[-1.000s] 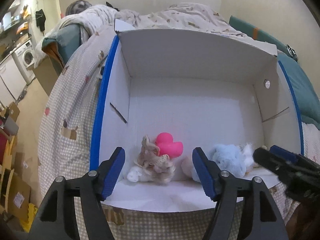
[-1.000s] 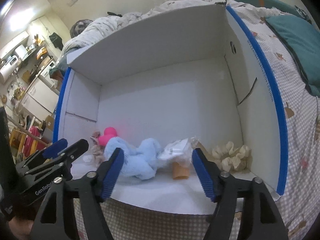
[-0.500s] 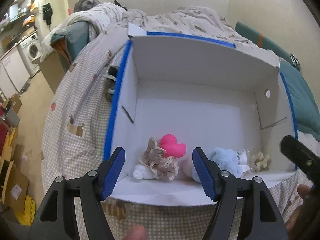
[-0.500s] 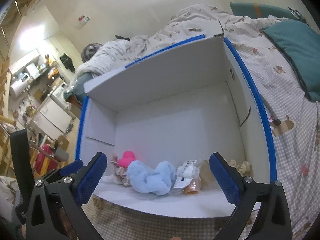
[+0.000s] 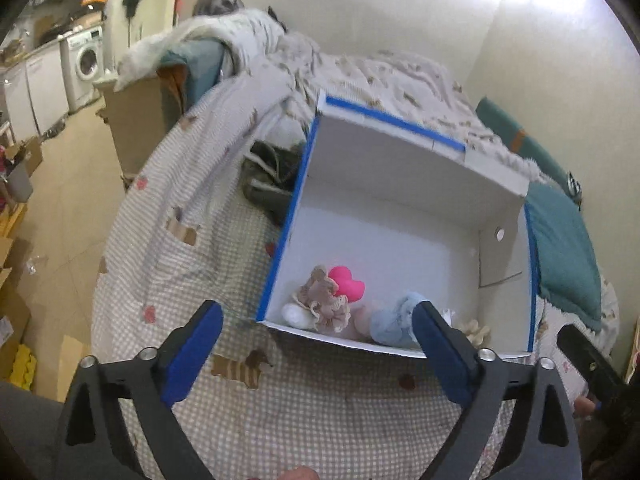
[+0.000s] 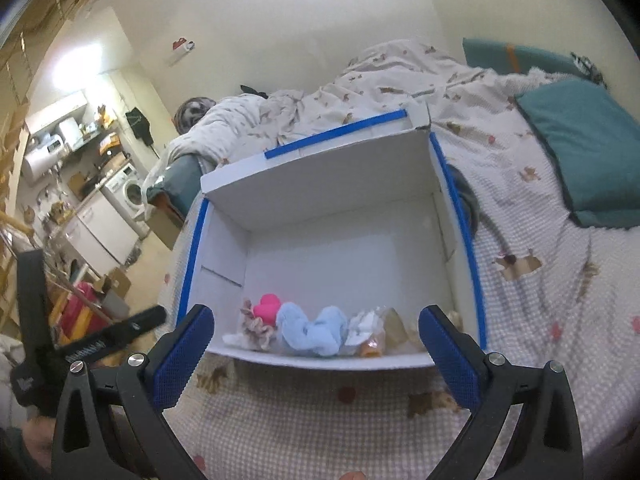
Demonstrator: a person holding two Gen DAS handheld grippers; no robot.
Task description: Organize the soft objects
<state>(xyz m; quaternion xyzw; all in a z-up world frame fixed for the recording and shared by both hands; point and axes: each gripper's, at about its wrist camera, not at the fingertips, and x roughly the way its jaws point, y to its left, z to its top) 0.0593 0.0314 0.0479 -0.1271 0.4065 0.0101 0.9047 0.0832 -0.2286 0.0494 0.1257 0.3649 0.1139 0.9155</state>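
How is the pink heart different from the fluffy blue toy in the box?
The pink heart is bright pink and smooth; the blue toy is pale blue and fuzzy. The pink heart looks smaller, and the blue toy is longer and curled. The pink heart sits nearer the left wall, with the blue toy to its right. Both lie inside the white box, near its front edge.

The box [image 5: 384, 184] is showing matt white cardboard walls with smooth blue tape along the rims. Inside it, a fluffy pale-blue plush [image 6: 312, 330] is lying beside a smooth, rubbery-looking pink heart [image 5: 347, 283], a lacy beige cloth piece [image 5: 324, 300] and a crinkled clear plastic wrapper [image 6: 366, 326]. The bed cover [image 5: 320, 412] is looking like soft checked cotton. The left gripper [image 5: 316, 330] is wearing textured blue pads on matt black plastic, with shiny metal screws.
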